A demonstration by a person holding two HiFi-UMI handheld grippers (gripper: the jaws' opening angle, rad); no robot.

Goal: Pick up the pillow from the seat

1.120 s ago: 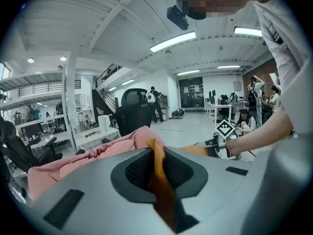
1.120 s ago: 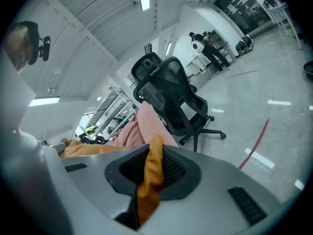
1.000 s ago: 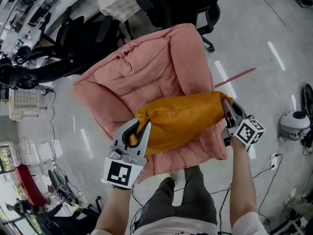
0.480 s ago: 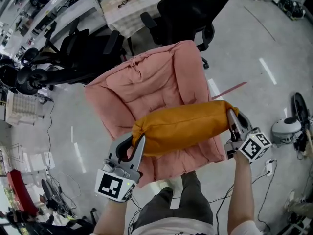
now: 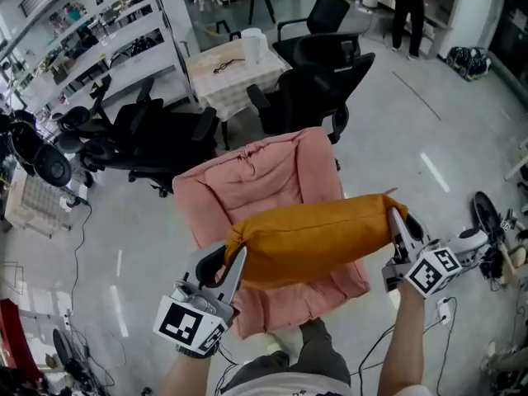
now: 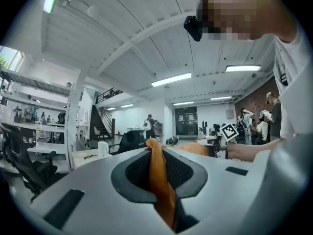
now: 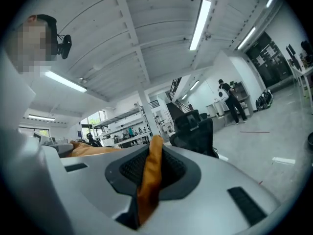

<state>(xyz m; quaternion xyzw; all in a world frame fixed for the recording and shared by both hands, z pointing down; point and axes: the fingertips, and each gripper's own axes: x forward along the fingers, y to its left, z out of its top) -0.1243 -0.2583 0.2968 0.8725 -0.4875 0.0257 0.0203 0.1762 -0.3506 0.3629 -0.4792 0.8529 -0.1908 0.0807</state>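
Over the last second the pillow [image 5: 309,238] has come up off the seat [image 5: 247,180]. A moment ago its orange bulk lay pressed into the pink cushion near the centre of the head view. Now it hangs level across the lower middle of the frame, and the seat has shrunk behind it as more of the floor [image 5: 148,246] and the black office chairs [image 5: 318,81] in the upper half have come into view. The grip itself has not changed. The left claw [image 5: 234,252], at the lower left, stays clenched on the pillow's left corner, and its own view shows a fold of orange fabric nipped tight between the dark pads. The right claw [image 5: 394,218], at the right of centre, likewise stays clenched on the opposite corner, with the same orange fold pinched between its pads. The pillow is stretched between the two claws, in front of the seat's near half as pictured. I judge it clear of the cushion, so the pick-up looks essentially done, though a top-down view cannot prove the gap. No brand, label or legible writing shows anywhere. The marker cubes [image 5: 435,271] carry only black-and-white square patterns, not text.
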